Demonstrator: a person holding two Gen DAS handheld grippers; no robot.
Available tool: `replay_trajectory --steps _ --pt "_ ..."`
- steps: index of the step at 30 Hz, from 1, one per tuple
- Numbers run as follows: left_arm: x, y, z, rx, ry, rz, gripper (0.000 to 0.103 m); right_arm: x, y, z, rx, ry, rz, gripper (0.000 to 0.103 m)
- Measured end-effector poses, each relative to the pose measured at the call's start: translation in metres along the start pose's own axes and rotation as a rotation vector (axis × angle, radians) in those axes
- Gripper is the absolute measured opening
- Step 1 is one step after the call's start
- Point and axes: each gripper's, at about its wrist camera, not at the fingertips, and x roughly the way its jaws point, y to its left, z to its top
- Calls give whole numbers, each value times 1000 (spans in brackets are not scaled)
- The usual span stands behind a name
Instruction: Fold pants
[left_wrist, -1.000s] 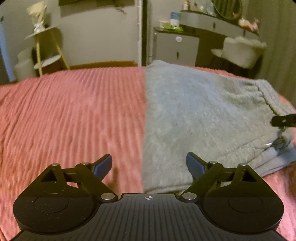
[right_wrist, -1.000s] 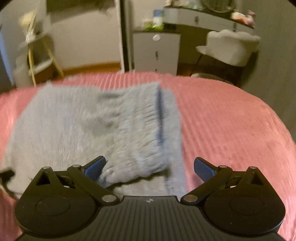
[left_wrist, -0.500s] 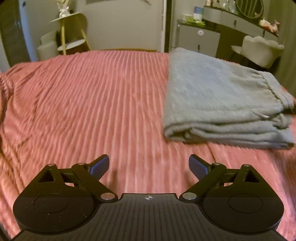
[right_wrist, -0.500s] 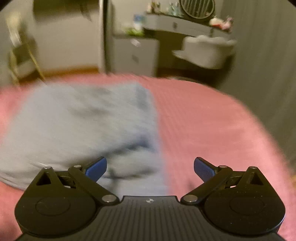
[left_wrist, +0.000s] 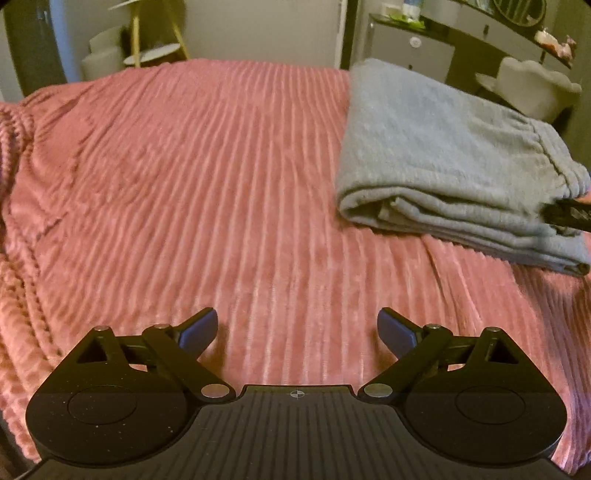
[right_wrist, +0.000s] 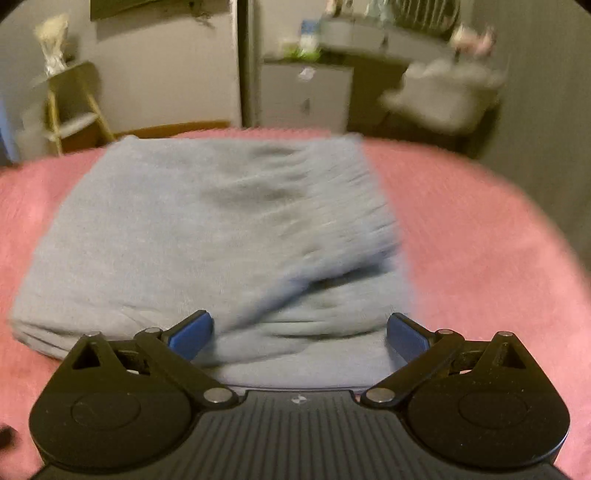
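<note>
Pants (right_wrist: 207, 236), grey and folded into a stack, lie on the pink ribbed bed (left_wrist: 184, 184). My right hand-held gripper (right_wrist: 299, 332) hovers released at their near edge; my left hand-held gripper (left_wrist: 297, 330), also released, hangs over bare bed, left of the pants.

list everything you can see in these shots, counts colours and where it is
pants: one, grey, folded in layers on the bed's right side
bedspread: one, pink ribbed, under everything
cabinet: one, grey, behind the bed
chair: one, white fluffy, far right by the dressing table
side table: one, yellow-legged, far left
left gripper: one, black with blue pads, open over bare bedspread
right gripper: one, black with blue pads, open at the pants' near edge
</note>
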Motion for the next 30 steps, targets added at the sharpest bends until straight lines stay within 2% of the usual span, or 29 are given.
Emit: replay_trajectory --steps 1,2,3,5,6,8,12,14,16,18,21,24,26,28,30 --pt "0 -2 -2 2 4 1 97 -4 -1 -1 -32 -22 -133 100" --pt "1 -3 -2 5 7 5 97 -11 -8 -6 -35 -37 -213 100" --pt "0 -3 -2 7 6 8 97 -19 -19 -12 0 -36 -189 100" --pt "0 -5 -3 16 4 10 97 -35 -42 -31 131 7 -19 100" --pt "0 -6 -4 25 8 11 97 -40 -50 -44 194 60 65 100" --pt "2 -11 -4 56 20 31 97 -50 -52 -65 242 123 113 100" --pt "-2 -29 -11 156 10 95 97 -55 -33 -85 187 204 77 100" --pt "-5 -42 -18 236 -8 130 97 -61 -26 -87 159 236 94 100" --pt "-9 -53 -25 311 -17 150 97 -73 -24 -92 125 191 106 100" --pt "-13 -64 -32 395 -28 161 97 -80 -19 -93 85 147 73 100" --pt "-26 -75 -45 468 -56 148 98 -91 -19 -94 65 121 51 100" --pt "-35 -76 -52 492 -66 118 98 -95 -18 -94 51 91 37 100" --pt "-40 -72 -51 465 -64 96 98 -96 -19 -92 62 74 25 100" --pt "-43 -68 -49 435 -82 106 98 -101 -22 -93 78 66 32 100" --pt "-51 -66 -49 409 -132 146 99 -105 -24 -94 85 64 43 100"
